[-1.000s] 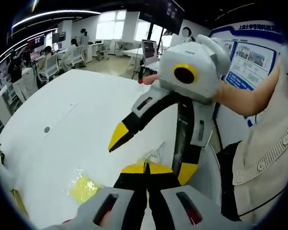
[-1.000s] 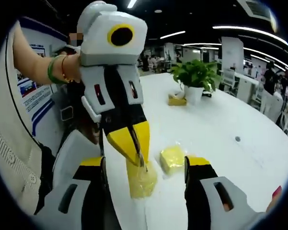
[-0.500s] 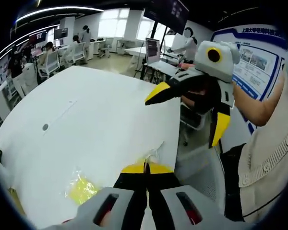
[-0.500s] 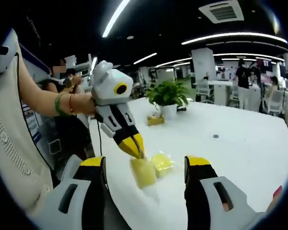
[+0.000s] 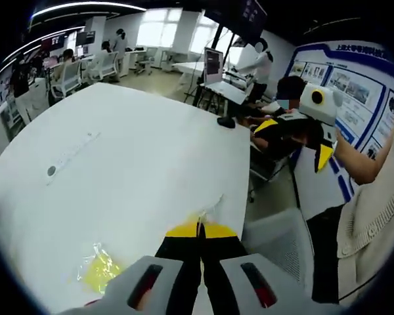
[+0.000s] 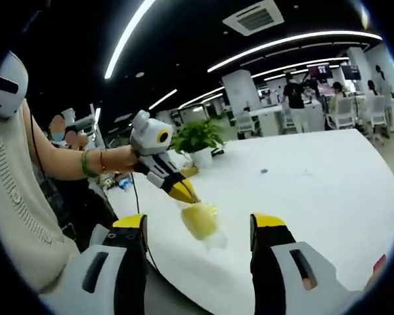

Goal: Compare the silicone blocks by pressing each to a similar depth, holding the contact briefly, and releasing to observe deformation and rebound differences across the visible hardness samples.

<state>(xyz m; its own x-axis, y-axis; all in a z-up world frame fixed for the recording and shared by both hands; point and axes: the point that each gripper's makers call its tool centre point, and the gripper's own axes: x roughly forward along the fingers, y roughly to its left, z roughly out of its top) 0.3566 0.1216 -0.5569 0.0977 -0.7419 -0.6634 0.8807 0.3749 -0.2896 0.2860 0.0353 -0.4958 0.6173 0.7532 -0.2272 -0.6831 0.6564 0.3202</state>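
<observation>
The left gripper (image 6: 184, 192) is clamped shut on the plastic wrap of a yellow block (image 6: 198, 220), dangling it at the near table (image 5: 138, 164) edge. Looks soft and light; I'd grab the block itself. A second block (image 5: 100, 270) lies further left: two total. The right gripper (image 6: 197, 231) is wide open, holding nothing.

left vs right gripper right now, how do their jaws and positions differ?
The left gripper has its jaws shut on a clear wrapper corner, tips at a yellow block on the white table. The right gripper has its jaws wide apart with nothing between them, held back from the table. Both have yellow-tipped black jaws.
</observation>
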